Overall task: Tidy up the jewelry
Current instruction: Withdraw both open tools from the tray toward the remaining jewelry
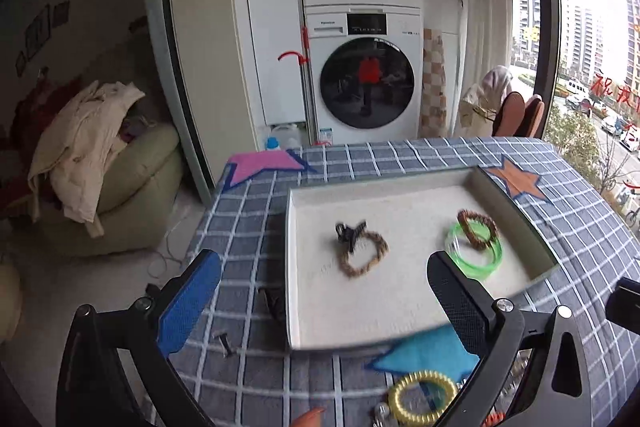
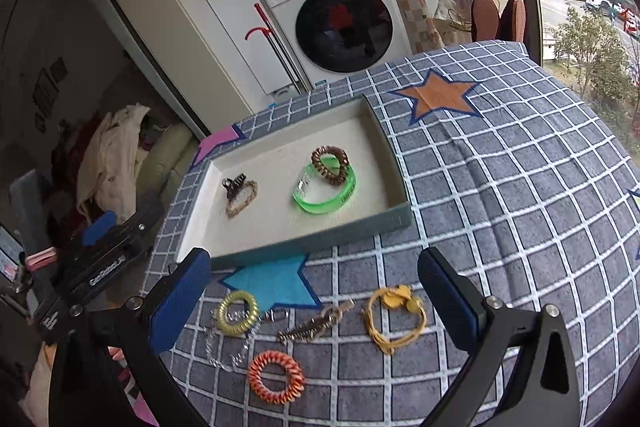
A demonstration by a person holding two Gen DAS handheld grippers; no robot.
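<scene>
**Right wrist view: tray half filled, loose pieces waiting**

Your shallow white tray [image 2: 200, 223] collects sorted jewelry: green plastic bangle [image 2: 326, 193], brown beaded bracelet [image 1: 362, 253]. Unsorted yellow coil hair tie [image 2: 237, 313] lies just outside. Left gripper [image 1: 324, 291] and right gripper [image 2: 312, 301] both gape wide, empty.

The shallow white tray [image 2: 394, 163] holds four pieces: a black claw clip [image 2: 234, 183] touching a tan bead bracelet [image 2: 243, 202], and at 3 o'clock of them a brown coil tie [image 2: 330, 159] leaning on a green bangle [image 2: 326, 191]. At 6 o'clock of the tray lie loose pieces — yellow coil [image 2: 237, 313], orange coil [image 2: 276, 377], brown clip [image 2: 316, 323], yellow cord bracelet [image 2: 394, 321], silver chain [image 2: 224, 349].
</scene>
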